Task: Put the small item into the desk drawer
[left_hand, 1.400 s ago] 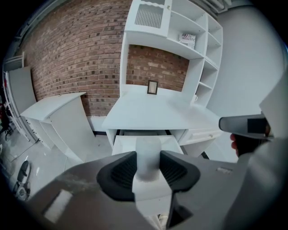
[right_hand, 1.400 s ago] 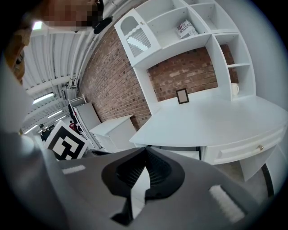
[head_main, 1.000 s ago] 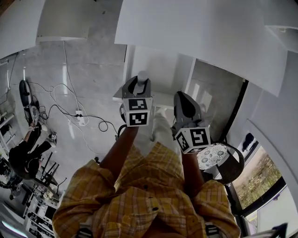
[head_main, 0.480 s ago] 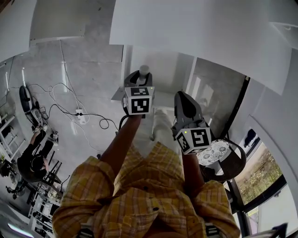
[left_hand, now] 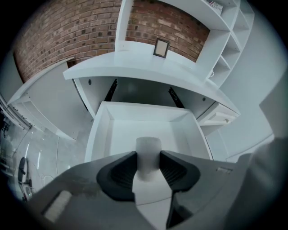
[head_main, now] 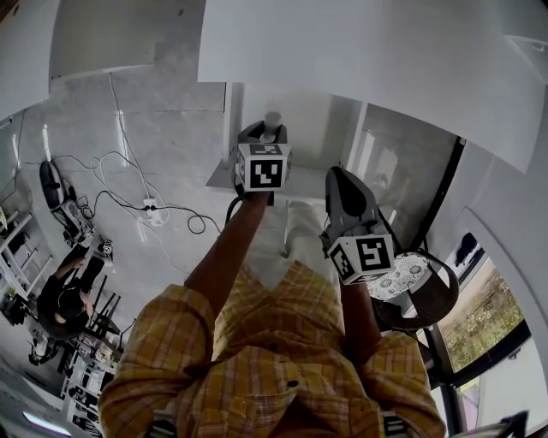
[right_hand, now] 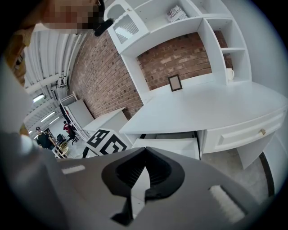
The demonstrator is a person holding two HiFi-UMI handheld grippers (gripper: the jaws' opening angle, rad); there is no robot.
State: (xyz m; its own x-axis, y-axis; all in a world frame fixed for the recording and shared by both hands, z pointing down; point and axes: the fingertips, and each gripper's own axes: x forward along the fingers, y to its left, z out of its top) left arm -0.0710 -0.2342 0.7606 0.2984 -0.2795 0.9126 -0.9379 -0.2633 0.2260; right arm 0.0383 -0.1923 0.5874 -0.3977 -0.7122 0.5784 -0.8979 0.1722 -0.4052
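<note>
grips a smooth pale cylinder (left_hand: 148, 150) in left gripper (left_hand: 147, 162) fingers, long axis pointing toward the open white drawer (left_hand: 105, 130). holds right gripper (right_hand: 143, 173) fingers closed, empty.

Bright, even, washed-out light throughout; daylight is admitted at the window (head_main: 486, 318). Fisheye bending and black corners are noted in both gripper views. Shadow is cast under the tabletop (left_hand: 148, 72), behind the drawer (left_hand: 135, 130). Near foreground is blurred.

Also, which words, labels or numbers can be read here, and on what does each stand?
None reads clearly.
Book: print too blurred to read.
Left cube, right cube: black square markers, no words.
Frame: nothing legible.
</note>
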